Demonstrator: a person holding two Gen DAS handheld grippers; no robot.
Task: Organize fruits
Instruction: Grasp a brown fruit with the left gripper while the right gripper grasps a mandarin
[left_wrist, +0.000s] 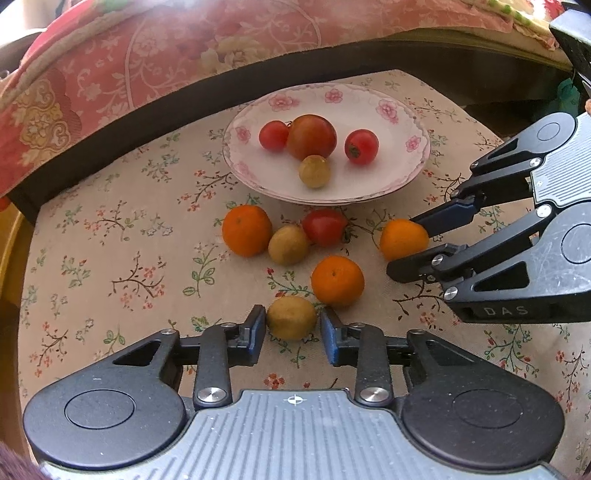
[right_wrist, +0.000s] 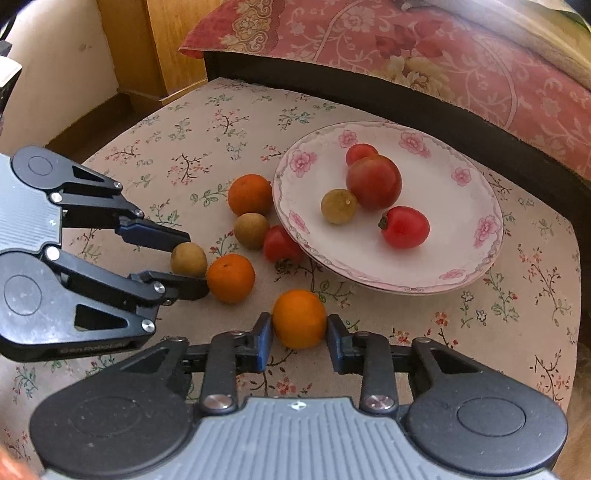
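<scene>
My left gripper (left_wrist: 292, 322) is shut on a small tan round fruit (left_wrist: 291, 316) that rests on the flowered cloth. The right gripper (right_wrist: 300, 325) is shut on an orange (right_wrist: 299, 319), also down on the cloth. Each wrist view shows the other gripper too: the right gripper (left_wrist: 402, 246) holding its orange (left_wrist: 402, 238), and the left gripper (right_wrist: 195, 263) holding its tan fruit (right_wrist: 188, 259). A white plate with pink flowers (left_wrist: 391, 177) holds three tomatoes and one tan fruit (left_wrist: 314, 171). Loose between plate and grippers lie two oranges (left_wrist: 337, 281), a tan fruit (left_wrist: 289, 244) and a tomato (left_wrist: 325, 227).
The cloth covers a small table (left_wrist: 110, 258) with rounded corners. A bed with a pink floral cover (left_wrist: 110, 74) and a dark frame runs along the far side. A wooden cabinet (right_wrist: 162, 48) stands at the far left in the right wrist view.
</scene>
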